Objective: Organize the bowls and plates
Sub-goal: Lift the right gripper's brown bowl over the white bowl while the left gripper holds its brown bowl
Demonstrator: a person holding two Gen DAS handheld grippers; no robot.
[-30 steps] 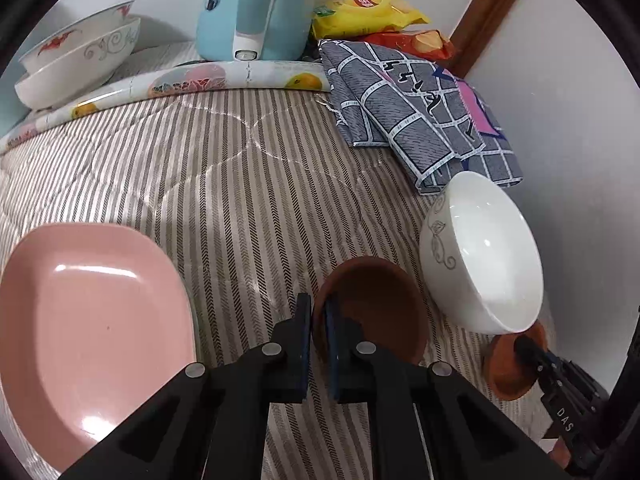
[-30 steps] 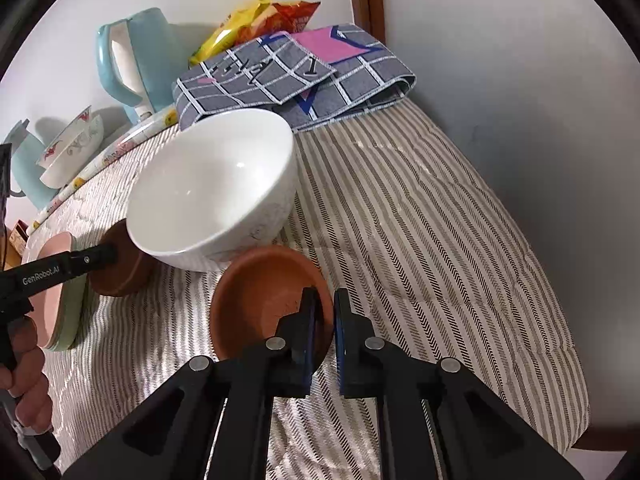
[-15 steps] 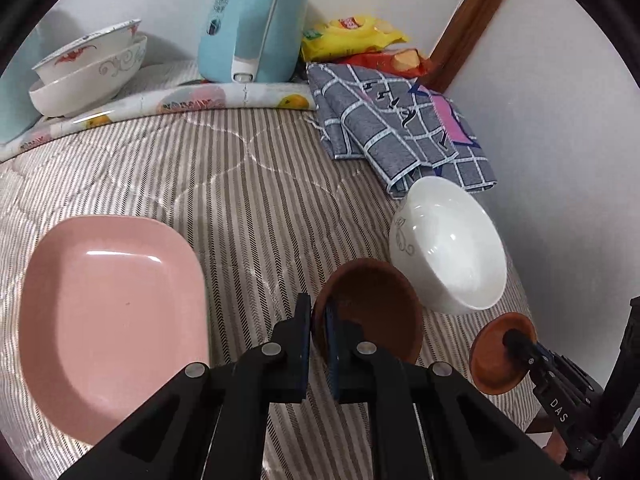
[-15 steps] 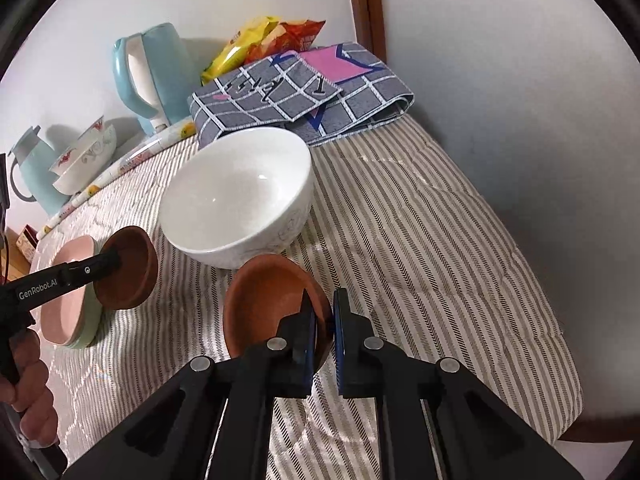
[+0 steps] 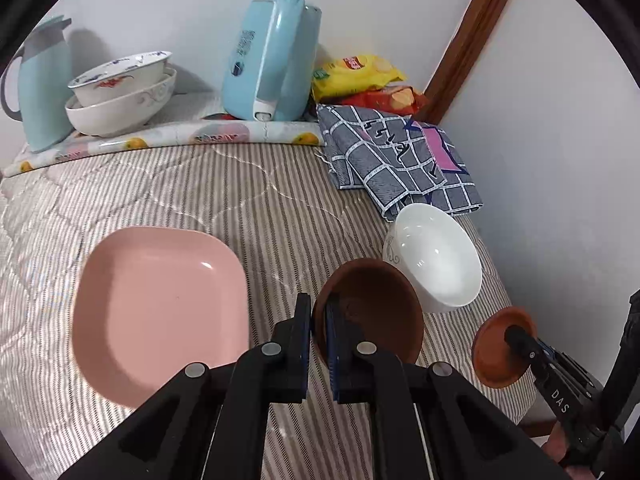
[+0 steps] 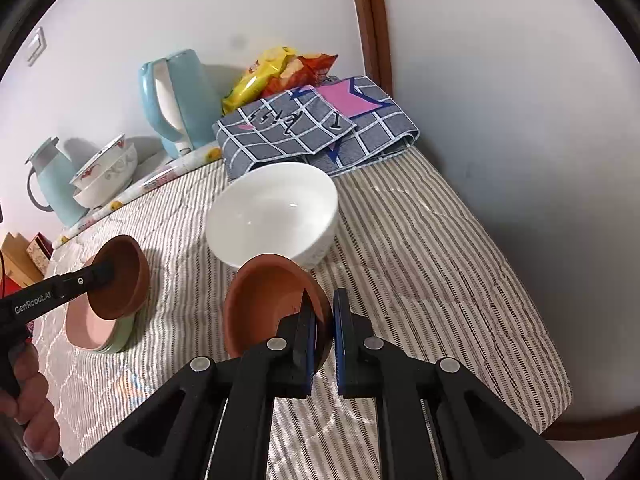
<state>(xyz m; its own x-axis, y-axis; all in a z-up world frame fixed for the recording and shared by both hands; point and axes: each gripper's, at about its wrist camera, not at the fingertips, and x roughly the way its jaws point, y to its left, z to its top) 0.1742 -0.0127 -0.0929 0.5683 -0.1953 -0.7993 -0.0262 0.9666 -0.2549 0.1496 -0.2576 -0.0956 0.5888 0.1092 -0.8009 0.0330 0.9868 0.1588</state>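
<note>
The right gripper (image 6: 323, 312) clamps a terracotta bowl (image 6: 272, 304) just before the white bowl (image 6: 276, 216); left of the white bowl, the left gripper (image 6: 106, 270) holds another terracotta bowl (image 6: 120, 276) over the pink plate (image 6: 86, 328).

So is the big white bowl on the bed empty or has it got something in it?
Empty. The white bowl sits upright on the striped bedcover, and its glossy inside shows only bare white with a light glint.

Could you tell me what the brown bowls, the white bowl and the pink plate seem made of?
Brown bowls: likely unglazed terracotta, matte and dull. White bowl: probably glazed porcelain, glossy with sharp highlights. Pink plate: plastic or melamine, smooth satin sheen.
</note>
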